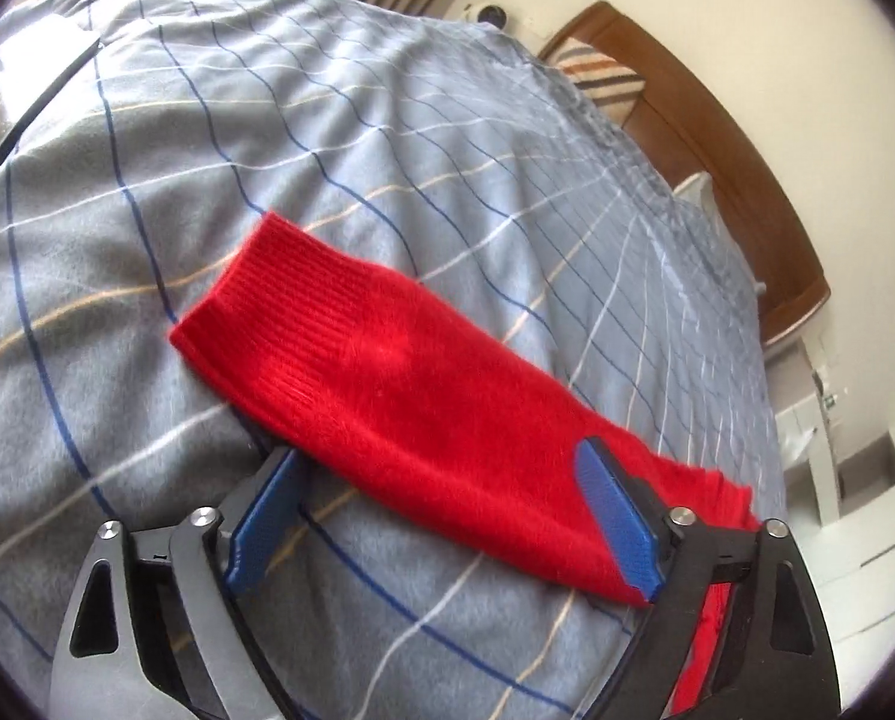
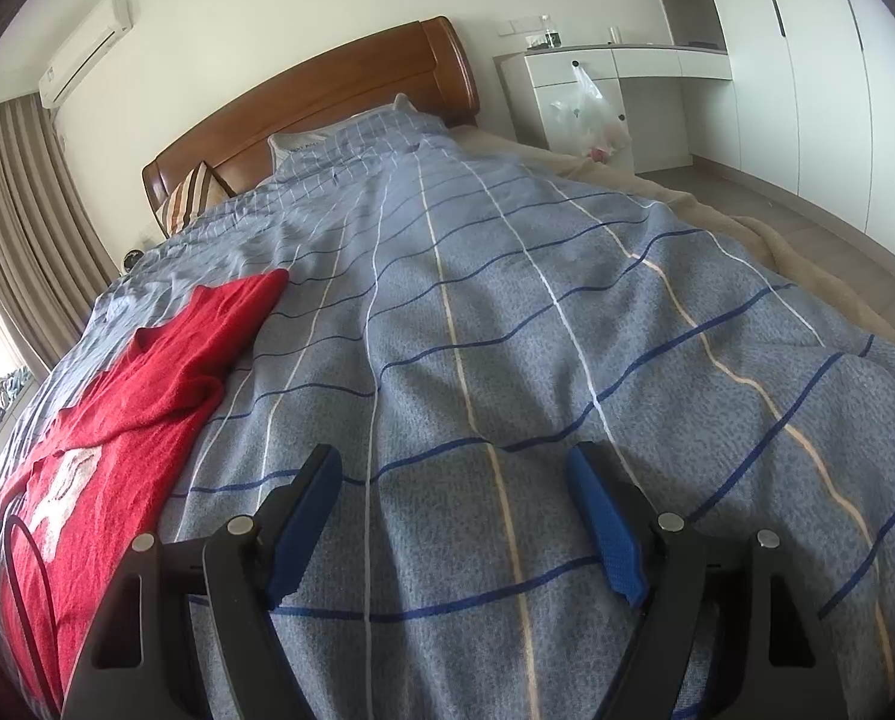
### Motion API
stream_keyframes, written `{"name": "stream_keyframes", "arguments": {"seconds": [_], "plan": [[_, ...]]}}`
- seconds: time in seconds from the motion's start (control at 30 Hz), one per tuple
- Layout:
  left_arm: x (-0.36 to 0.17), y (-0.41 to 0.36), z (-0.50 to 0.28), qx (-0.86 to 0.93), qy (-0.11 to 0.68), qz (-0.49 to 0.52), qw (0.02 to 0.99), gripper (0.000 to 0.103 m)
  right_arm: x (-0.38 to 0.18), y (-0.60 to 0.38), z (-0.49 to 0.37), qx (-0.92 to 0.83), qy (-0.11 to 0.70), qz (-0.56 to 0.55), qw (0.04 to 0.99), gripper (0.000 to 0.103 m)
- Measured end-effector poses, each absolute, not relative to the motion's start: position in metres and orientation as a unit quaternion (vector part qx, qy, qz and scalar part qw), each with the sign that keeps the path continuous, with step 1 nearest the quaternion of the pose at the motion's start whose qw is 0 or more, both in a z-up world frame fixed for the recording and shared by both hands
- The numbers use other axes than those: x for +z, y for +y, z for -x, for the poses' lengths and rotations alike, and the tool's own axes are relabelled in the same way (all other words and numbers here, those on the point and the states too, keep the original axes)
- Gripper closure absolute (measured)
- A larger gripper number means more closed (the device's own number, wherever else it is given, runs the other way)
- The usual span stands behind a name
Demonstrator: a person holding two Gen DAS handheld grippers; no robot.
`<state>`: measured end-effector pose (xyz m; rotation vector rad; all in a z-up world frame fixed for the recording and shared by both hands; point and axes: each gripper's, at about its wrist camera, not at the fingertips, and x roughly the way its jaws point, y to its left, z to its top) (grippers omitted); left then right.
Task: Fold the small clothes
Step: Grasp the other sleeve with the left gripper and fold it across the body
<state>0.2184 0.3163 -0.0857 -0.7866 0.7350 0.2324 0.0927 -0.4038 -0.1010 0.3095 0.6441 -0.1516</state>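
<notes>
Left gripper (image 1: pixel 441 480) jaws apart; red sleeve (image 1: pixel 387 372) lies between, unclamped, on the quilt (image 1: pixel 387 120). Right gripper (image 2: pixel 453 510) released, empty.

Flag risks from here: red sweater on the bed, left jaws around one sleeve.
1. The left gripper is open astride the red sleeve, off-centre toward one blue pad; closing may pinch only an edge.
2. The soft checked duvet beneath could get grabbed too.
3. The right gripper hangs beside the sweater body, not pinning it, so pulling may drag it.

place: home bedroom | evidence: bed (image 2: pixel 507 312), wooden headboard (image 2: pixel 327 102), curtains (image 2: pixel 15 210), wardrobe (image 2: pixel 807 60)
</notes>
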Motion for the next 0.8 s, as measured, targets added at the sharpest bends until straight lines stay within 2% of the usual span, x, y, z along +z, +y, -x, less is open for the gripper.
{"name": "stream_keyframes", "arguments": {"seconds": [0.07, 0.1, 0.13, 0.17, 0.2, 0.23, 0.33, 0.47, 0.63, 0.8], "plan": [[-0.090, 0.324, -0.220, 0.121, 0.336, 0.389, 0.849, 0.030, -0.101, -0.404, -0.094, -0.076, 0.317, -0.149, 0.934, 0.026], [-0.093, 0.328, -0.221, 0.126, 0.330, 0.395, 0.848, 0.041, -0.101, -0.403, -0.094, -0.077, 0.318, -0.148, 0.934, 0.026], [-0.095, 0.332, -0.220, 0.131, 0.324, 0.398, 0.848, 0.055, -0.101, -0.403, -0.094, -0.077, 0.318, -0.147, 0.933, 0.026], [-0.096, 0.335, -0.219, 0.135, 0.320, 0.401, 0.848, 0.065, -0.101, -0.403, -0.094, -0.078, 0.318, -0.146, 0.933, 0.026], [-0.098, 0.338, -0.218, 0.138, 0.319, 0.403, 0.847, 0.087, -0.101, -0.403, -0.095, -0.078, 0.318, -0.145, 0.933, 0.025], [-0.098, 0.339, -0.217, 0.135, 0.317, 0.405, 0.847, 0.097, -0.101, -0.403, -0.095, -0.079, 0.318, -0.145, 0.934, 0.025], [-0.075, 0.326, -0.219, 0.142, 0.310, 0.352, 0.871, 0.099, -0.101, -0.403, -0.095, -0.078, 0.318, -0.145, 0.934, 0.025], [-0.012, 0.269, -0.241, 0.097, 0.282, 0.250, 0.921, 0.099, -0.102, -0.403, -0.094, -0.075, 0.314, -0.148, 0.935, 0.025], [0.071, 0.144, -0.271, -0.015, 0.246, 0.129, 0.961, 0.099, -0.102, -0.405, -0.093, -0.073, 0.311, -0.149, 0.936, 0.025], [0.099, 0.005, -0.276, -0.124, 0.227, 0.040, 0.965, 0.098, -0.102, -0.406, -0.090, -0.069, 0.306, -0.154, 0.937, 0.025]]}}
